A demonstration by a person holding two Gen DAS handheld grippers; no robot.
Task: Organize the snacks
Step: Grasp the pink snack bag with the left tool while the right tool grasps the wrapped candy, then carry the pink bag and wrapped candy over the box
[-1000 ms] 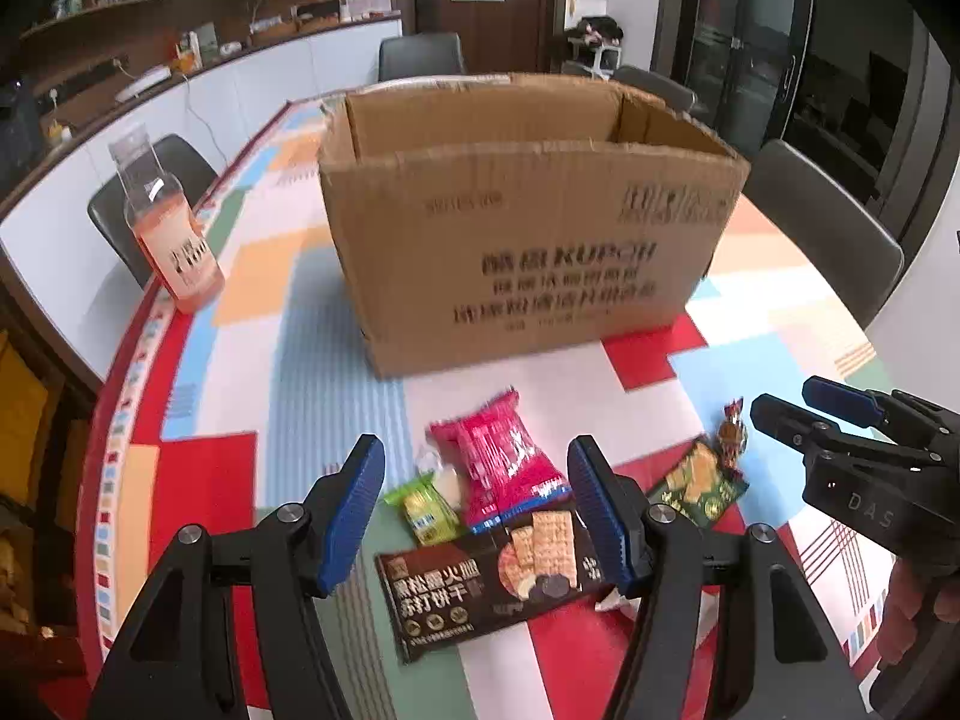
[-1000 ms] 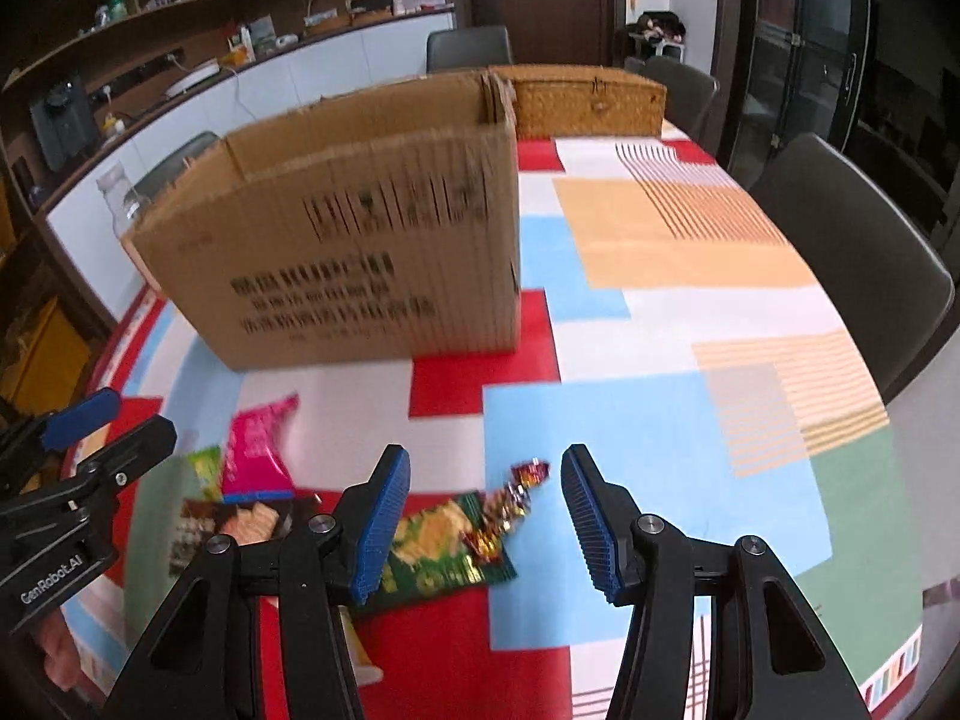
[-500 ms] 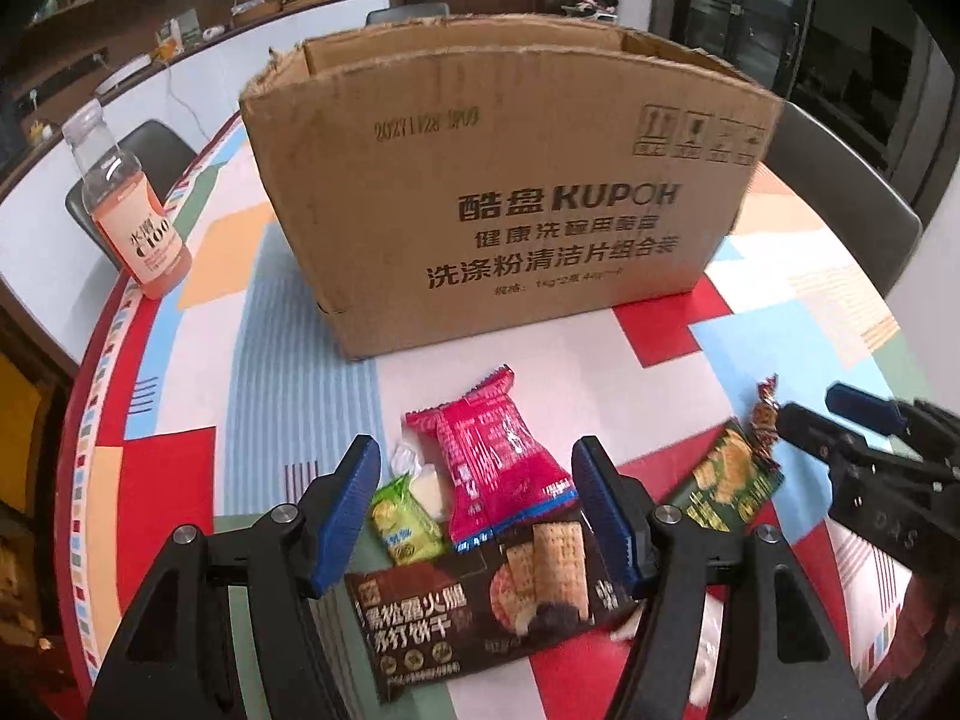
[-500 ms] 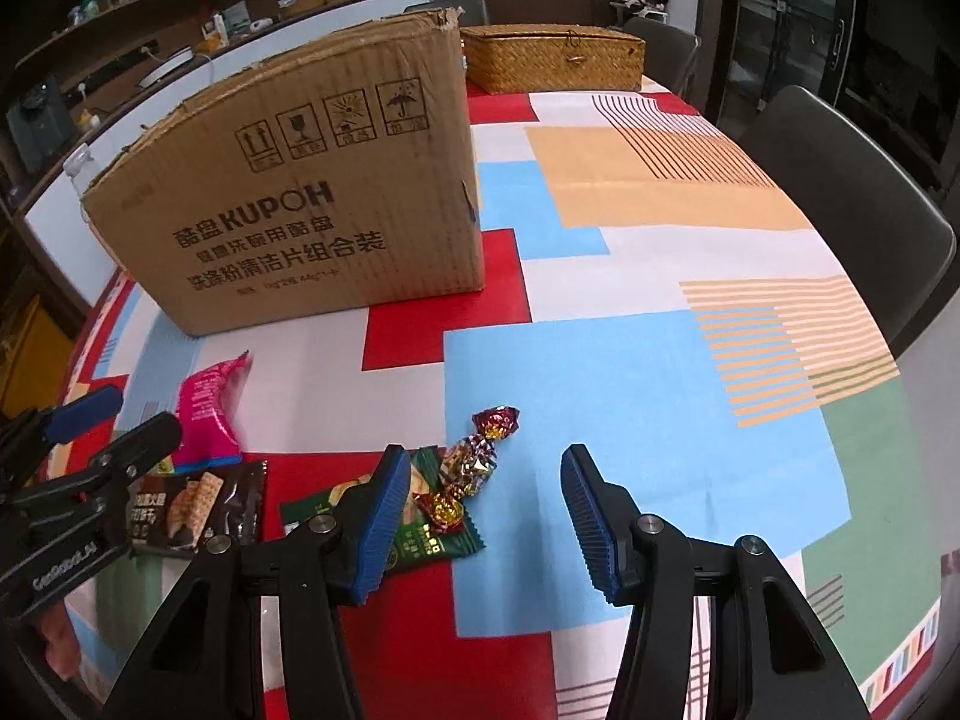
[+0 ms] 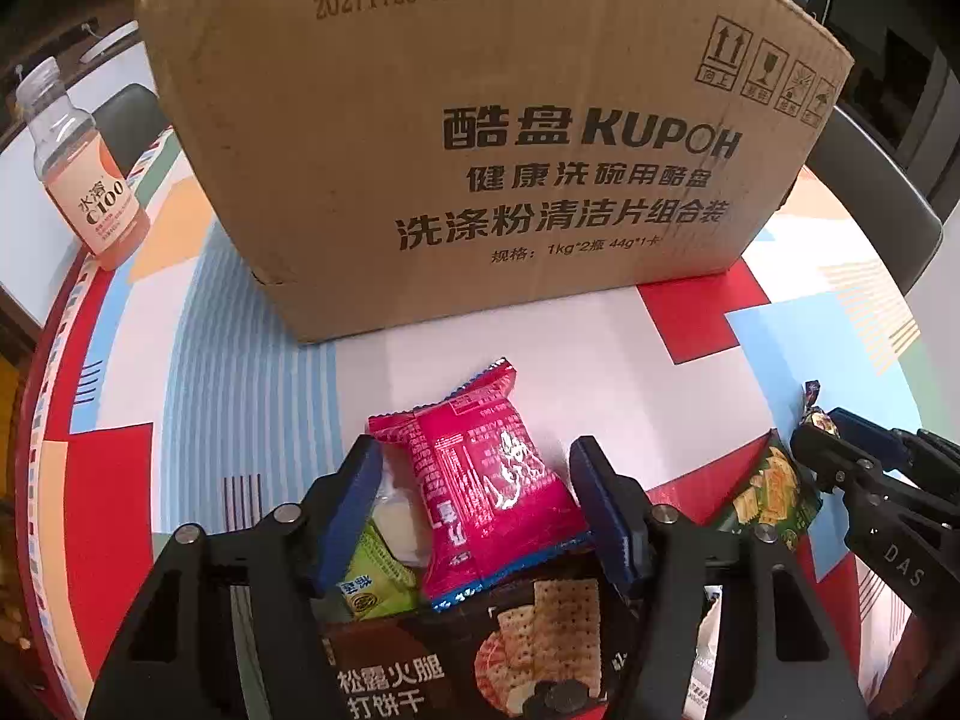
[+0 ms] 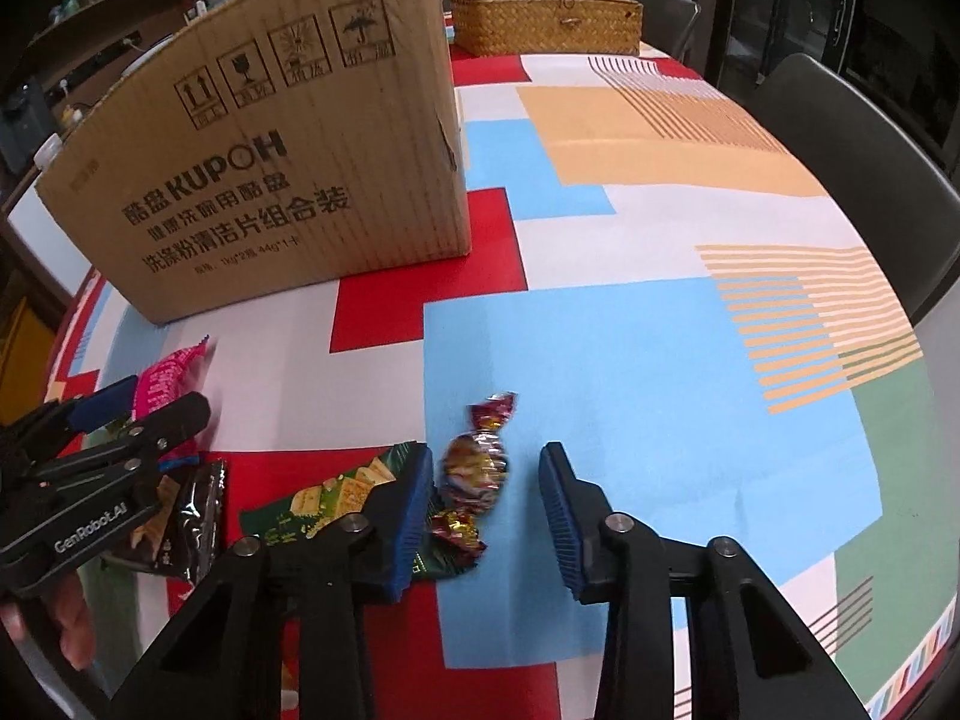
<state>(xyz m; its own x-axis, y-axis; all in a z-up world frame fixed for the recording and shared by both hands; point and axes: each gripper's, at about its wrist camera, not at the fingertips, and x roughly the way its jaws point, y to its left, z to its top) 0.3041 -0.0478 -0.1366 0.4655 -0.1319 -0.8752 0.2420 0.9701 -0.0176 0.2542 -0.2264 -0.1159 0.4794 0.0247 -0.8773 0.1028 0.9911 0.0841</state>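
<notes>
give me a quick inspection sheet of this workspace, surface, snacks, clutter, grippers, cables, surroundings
surface: table under a patchwork cloth of red, blue, white, orange and green.
job's things: cardboard box standing at the back; pink snack bag, green packet and dark cracker pack in a loose pile; green cracker packet partly under a foil-wrapped candy.
clutter: drink bottle upright near the table edge; wicker basket at the far end.
grippers: left hand-held gripper straddles the pink bag, jaws closing, pads not pressing; right hand-held gripper closing around the candy, gaps still visible.
cables: nothing seen.
surroundings: dark chairs around the table.
</notes>
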